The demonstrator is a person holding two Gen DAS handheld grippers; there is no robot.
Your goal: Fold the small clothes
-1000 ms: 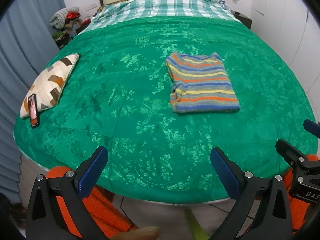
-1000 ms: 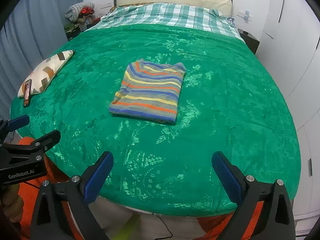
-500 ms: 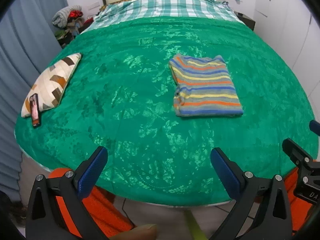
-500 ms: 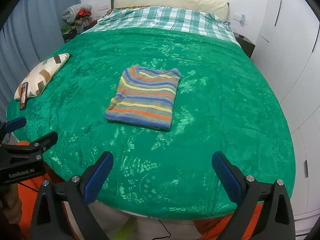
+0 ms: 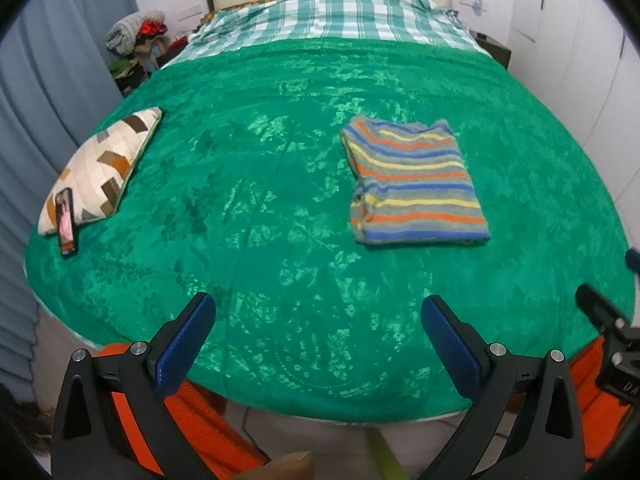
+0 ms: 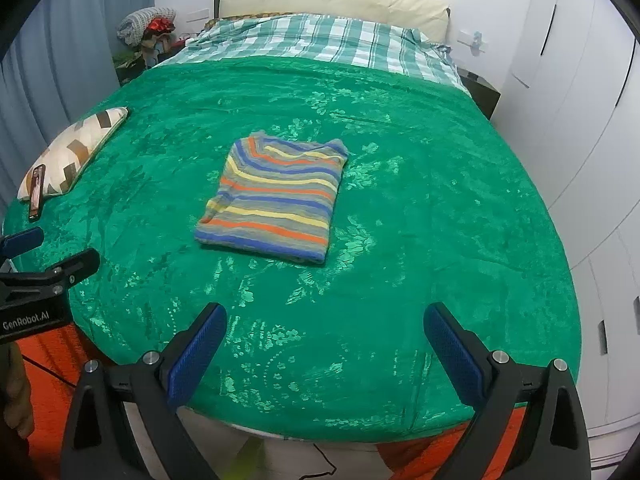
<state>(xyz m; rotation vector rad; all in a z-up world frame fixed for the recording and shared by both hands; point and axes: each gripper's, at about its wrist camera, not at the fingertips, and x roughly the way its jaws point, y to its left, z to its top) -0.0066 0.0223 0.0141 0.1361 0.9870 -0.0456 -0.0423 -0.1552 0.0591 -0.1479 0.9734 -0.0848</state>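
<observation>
Each hand-held tool had a black plastic frame with triangular cut-outs and silver screw heads near the finger roots. The left gripper [image 5: 318, 334] carried two long fingers faced with ribbed blue pads [image 5: 185, 344]; the right gripper [image 6: 325, 340] matched it, blue pads [image 6: 450, 350] on black arms. Seen from the right wrist, the left tool's side bore white lettering, "GenRobot.AI". Below and behind the frames showed the person's orange knitted clothing [image 5: 192, 412]. A fingertip [image 5: 290, 466] showed at the left frame's bottom edge.

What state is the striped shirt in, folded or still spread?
Folded. The striped shirt lies as a compact rectangle on the green blanket, no sleeves sticking out, layered edges visible at its near left corner.
</observation>
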